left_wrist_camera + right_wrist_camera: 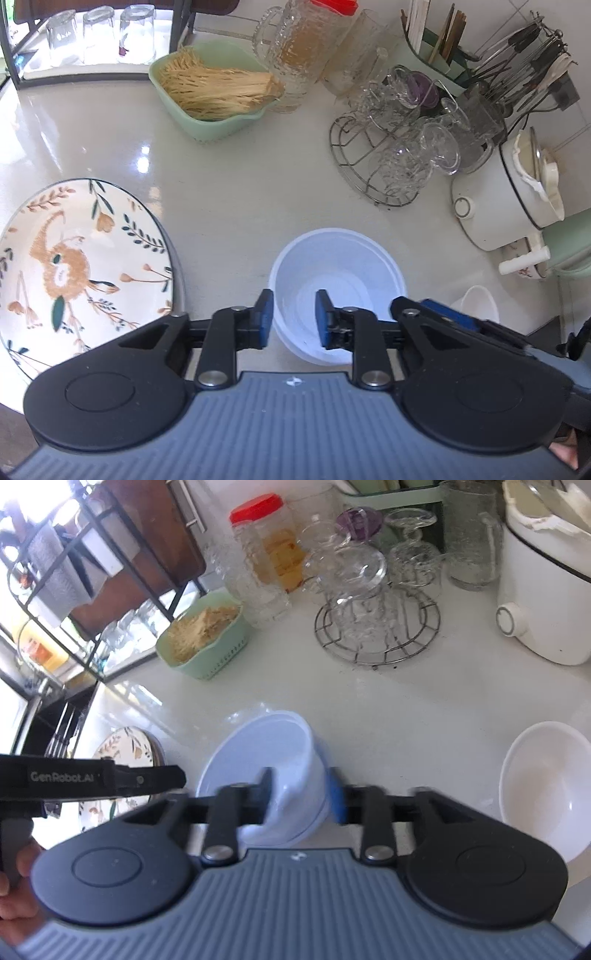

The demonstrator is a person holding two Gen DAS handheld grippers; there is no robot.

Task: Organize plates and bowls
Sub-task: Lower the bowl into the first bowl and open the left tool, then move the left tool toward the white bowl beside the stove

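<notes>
A white plastic bowl stands on the pale counter, and both grippers reach into it from opposite sides. My left gripper straddles its near left rim, one finger outside and one inside. The pads stand apart from the wall, so it is open. My right gripper straddles the bowl's right wall, blurred, with a wide gap and open. A floral plate lies to the left of the bowl. A second white bowl sits to the right.
Behind stand a green basket of dry noodles, glass mugs, a wire rack of glasses, a white pot and a utensil holder. A metal shelf with tumblers is at the back left. A hand shows low left.
</notes>
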